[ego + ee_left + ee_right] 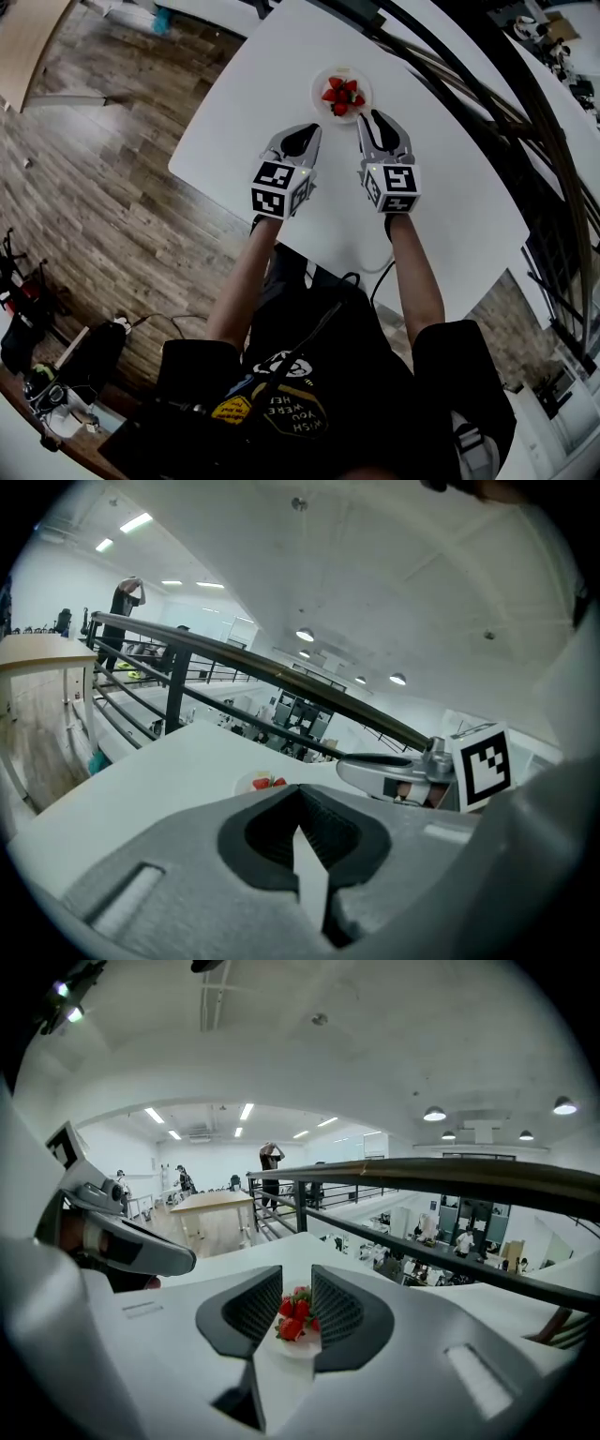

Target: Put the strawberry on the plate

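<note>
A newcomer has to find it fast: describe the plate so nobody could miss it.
Start at the big white table. Near its far edge, just beyond the right gripper, lies a small round white plate. Its heap of red strawberries sets it apart from the white tabletop around it.

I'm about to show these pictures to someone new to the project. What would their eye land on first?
The red strawberries piled on a small white plate, near the far edge of the white table, stand out first. Just short of the plate, the person holds the left gripper and the right gripper side by side. The right gripper's jaws stand apart and empty, framing the berries in its own view.
</note>
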